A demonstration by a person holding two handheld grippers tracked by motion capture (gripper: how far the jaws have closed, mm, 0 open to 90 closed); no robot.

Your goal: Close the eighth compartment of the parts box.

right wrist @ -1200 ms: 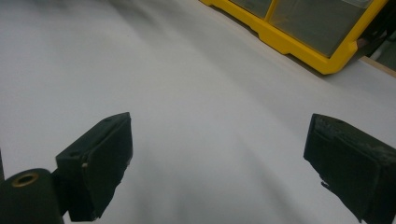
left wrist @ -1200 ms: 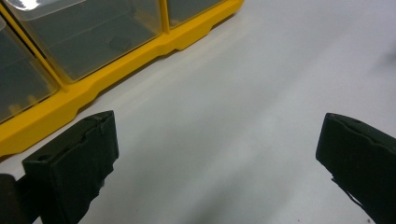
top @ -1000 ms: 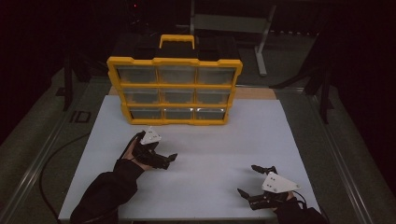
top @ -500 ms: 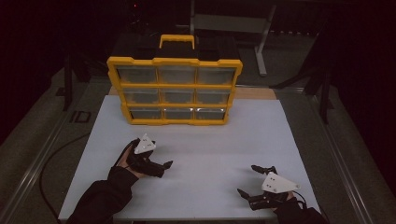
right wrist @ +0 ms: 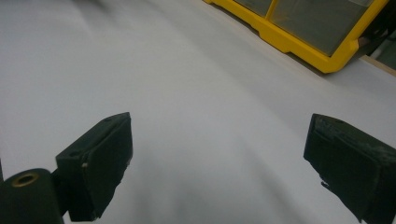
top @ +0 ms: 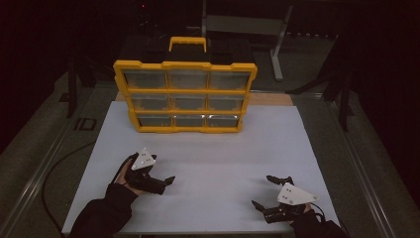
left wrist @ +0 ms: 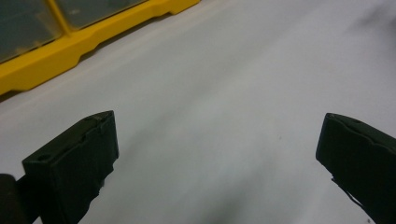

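— So what's different from a second ago?

— Mainly the left gripper (top: 166, 182): it has drawn back from the yellow drawer organizer (top: 185, 96) toward the near edge of the white board (top: 218, 158).

— And the tongs?

— Both spread, empty. The right gripper (top: 267, 191) rests near the front edge. The organizer stands untouched at the far side; no drawer approached yet.

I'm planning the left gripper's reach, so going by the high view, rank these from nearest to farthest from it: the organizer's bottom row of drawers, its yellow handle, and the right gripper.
From the left gripper:
1. Bottom row of drawers, straight ahead.
2. Right gripper, across the white board's near edge.
3. Yellow handle, on top of the organizer, far back.
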